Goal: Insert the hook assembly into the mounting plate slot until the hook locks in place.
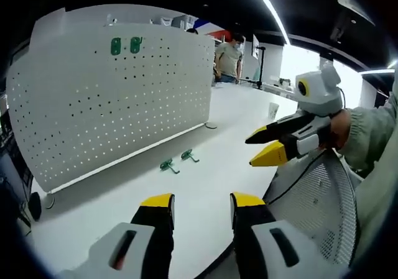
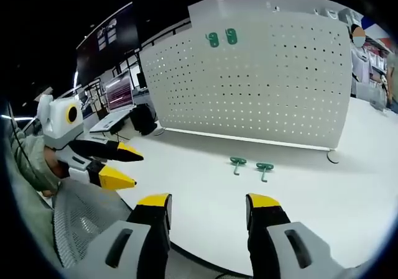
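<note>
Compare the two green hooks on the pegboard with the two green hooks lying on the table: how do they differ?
The pegboard hooks sit mounted side by side near the top of the pegboard, upright against its face. The table hooks lie loose on the white table in front of the board, stems pointing away from it, untouched by either gripper. All four are green and look alike in shape.

This looks like a lab or open-plan tech workspace. A large white table (image 2: pixel 348 186) carries a freestanding white pegboard (image 2: pixel 261 74) set up as a test fixture. Behind it in the right gripper view stand desks with lit monitors (image 2: pixel 119 92) under a dark ceiling; in the left gripper view a long ceiling light strip (image 1: pixel 268 9) runs overhead, a person (image 1: pixel 229 58) stands at the table's far end, and a mesh chair back (image 1: pixel 317 204) sits close by.
</note>
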### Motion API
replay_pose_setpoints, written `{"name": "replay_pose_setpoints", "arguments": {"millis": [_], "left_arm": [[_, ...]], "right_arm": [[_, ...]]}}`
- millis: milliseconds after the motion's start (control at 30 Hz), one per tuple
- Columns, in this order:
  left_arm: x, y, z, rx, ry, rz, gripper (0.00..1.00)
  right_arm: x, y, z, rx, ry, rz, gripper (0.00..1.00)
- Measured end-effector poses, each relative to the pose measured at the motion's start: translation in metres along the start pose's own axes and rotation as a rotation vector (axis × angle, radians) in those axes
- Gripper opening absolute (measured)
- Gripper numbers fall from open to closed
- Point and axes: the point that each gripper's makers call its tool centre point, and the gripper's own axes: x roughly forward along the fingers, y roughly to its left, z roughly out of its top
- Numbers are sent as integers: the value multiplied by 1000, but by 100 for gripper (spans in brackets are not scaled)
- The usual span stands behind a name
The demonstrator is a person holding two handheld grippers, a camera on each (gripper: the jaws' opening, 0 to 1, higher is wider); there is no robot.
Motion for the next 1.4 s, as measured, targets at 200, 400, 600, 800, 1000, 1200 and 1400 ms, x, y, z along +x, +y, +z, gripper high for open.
{"name": "replay_pose_setpoints", "arguments": {"millis": [200,400,600,800,1000,1200,1400], "left_arm": [[12,16,15,72,8,4,37],[25,15,26,110,13,-43,37],[45,18,28,140,36,-65,38],[61,24,30,166,48,-76,37],[77,33,25,224,80,-91,36],[90,42,23,287,90,-137,34],[103,52,22,323,105,-162,31]], "right_arm": [[-3,-2,7,9,-17,-3,46],[-9,-4,20,16,-48,-7,46],[-15,-6,25,31,-60,-17,46],[-23,-4,34,47,-87,-26,46],[-24,-5,31,61,-85,-38,46],[-27,-3,30,63,-89,-47,46],[-25,-1,30,65,-86,-45,46]]}}
